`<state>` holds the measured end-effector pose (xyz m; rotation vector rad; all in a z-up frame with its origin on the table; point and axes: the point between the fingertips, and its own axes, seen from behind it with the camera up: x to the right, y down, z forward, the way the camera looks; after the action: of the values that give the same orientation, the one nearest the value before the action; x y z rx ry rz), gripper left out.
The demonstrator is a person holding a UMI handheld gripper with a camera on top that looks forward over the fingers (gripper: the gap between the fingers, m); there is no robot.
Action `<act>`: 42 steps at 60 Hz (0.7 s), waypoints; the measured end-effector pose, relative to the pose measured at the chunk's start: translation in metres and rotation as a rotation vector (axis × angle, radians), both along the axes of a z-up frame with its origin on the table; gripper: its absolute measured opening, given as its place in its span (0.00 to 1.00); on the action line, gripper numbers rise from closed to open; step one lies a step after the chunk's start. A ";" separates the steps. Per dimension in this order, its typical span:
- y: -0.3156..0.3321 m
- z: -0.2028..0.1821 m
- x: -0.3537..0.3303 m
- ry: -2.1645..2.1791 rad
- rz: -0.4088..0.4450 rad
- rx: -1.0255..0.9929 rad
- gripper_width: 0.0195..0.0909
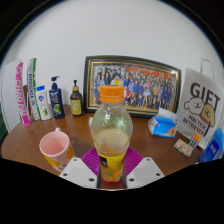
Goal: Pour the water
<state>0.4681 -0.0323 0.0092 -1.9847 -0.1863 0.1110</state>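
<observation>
Brown wooden bench (25,143), smooth, set against a pale wall. Fingers (112,172) clenched on a clear plastic bottle (110,125) with an orange cap, yellow label low, magenta pads (92,160) pressing its sides. Pink cup (55,148) just beside the bottle. Beyond: framed group photo (133,84), toiletry bottles (55,98), a white printed sign (199,108), blue tissue pack (163,123).

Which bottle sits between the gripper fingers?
The clear orange-capped bottle with the yellow label, held between the gripper's fingers. The dark pump bottle and small amber bottle stand far back by the wall.
</observation>
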 end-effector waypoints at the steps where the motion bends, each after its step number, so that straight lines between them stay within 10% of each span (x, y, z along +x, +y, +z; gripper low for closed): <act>1: 0.000 -0.004 0.000 0.011 0.002 -0.003 0.12; 17: -0.002 -0.016 0.003 0.061 -0.017 0.049 0.33; 20: -0.004 -0.020 0.006 0.059 -0.029 0.017 0.46; 25: -0.014 -0.027 0.004 0.066 -0.037 -0.047 0.95; 42: -0.108 0.020 -0.001 0.019 -0.133 -0.115 0.92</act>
<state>0.4666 -0.1405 0.0288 -2.1034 -0.0361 0.0559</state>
